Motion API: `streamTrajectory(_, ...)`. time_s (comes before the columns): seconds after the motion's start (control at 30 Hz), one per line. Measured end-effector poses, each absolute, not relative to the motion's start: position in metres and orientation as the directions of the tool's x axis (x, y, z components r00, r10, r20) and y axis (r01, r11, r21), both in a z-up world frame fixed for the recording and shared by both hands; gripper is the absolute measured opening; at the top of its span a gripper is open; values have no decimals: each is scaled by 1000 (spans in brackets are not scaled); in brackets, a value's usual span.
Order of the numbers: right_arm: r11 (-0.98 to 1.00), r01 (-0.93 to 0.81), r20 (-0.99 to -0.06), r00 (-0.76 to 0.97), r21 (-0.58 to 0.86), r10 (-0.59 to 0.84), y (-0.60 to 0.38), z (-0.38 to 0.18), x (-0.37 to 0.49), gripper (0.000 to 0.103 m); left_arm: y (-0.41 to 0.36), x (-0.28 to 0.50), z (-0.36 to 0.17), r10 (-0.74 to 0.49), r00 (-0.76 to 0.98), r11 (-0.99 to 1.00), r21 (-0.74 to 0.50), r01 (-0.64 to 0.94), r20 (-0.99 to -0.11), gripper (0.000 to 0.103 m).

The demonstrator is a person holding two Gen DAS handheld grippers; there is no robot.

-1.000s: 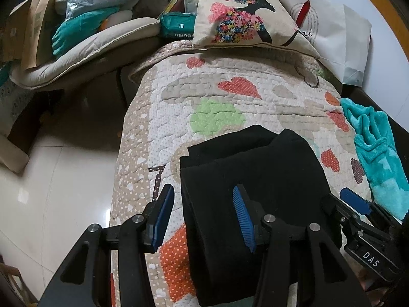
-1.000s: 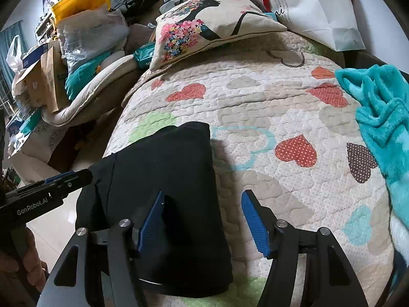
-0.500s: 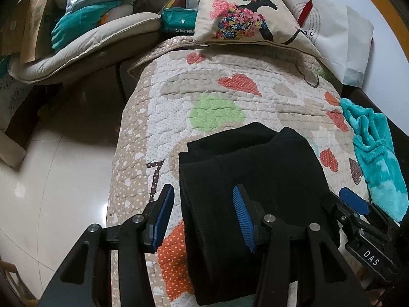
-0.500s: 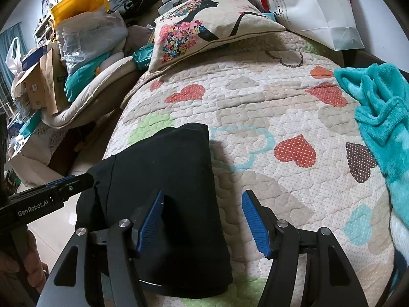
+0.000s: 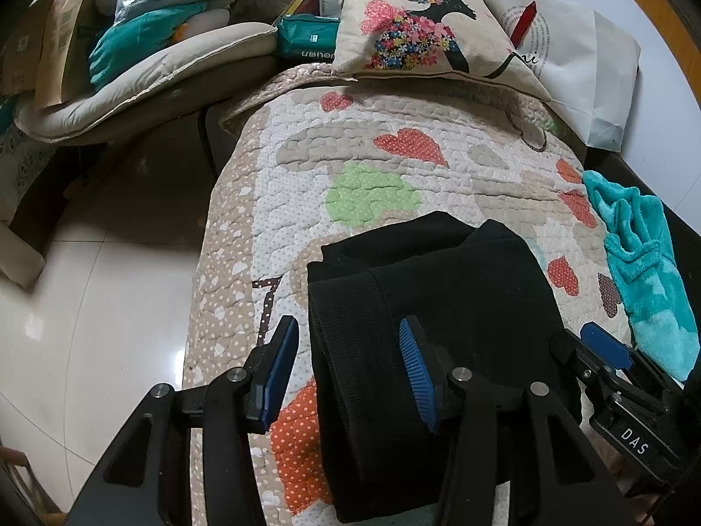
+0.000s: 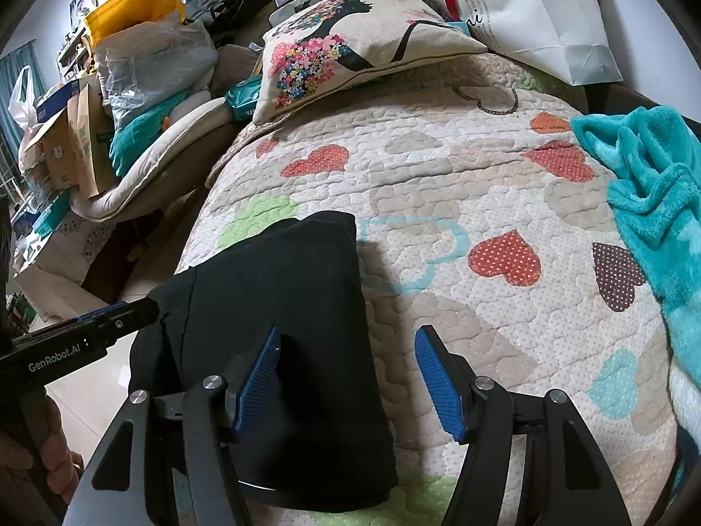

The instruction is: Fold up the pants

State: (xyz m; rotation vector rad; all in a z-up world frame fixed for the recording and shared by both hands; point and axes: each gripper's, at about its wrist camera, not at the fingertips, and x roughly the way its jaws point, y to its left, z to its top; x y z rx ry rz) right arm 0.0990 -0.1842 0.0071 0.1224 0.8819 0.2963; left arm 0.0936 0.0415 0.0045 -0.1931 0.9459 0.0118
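The black pants (image 5: 438, 307) lie folded into a thick stack on the heart-patterned quilt (image 5: 372, 166). My left gripper (image 5: 346, 368) is open and empty above the stack's left edge, one finger over the quilt, one over the pants. My right gripper (image 6: 346, 377) is open and empty over the stack's right edge; the pants (image 6: 280, 298) lie under its left finger. The right gripper also shows at the lower right of the left wrist view (image 5: 613, 364). The left gripper shows at the left of the right wrist view (image 6: 87, 333).
A turquoise fleece cloth (image 5: 644, 263) lies at the quilt's right edge. A floral cushion (image 5: 420, 39) and a white paper bag (image 5: 582, 57) sit at the far end. Cluttered cushions and bags (image 5: 144, 57) are at the far left. Tiled floor (image 5: 87, 307) lies left of the bed.
Both views have shifted slightly, with the left camera drifting a little. The pants and both open grippers hold the same relation.
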Motion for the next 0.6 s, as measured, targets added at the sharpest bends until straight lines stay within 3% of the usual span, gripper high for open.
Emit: streamTrajectory(0.6,952,-208,-741,597,226,307,-185,7,100,70,42,92,7,-68,589,983,-156,-99,-805,47)
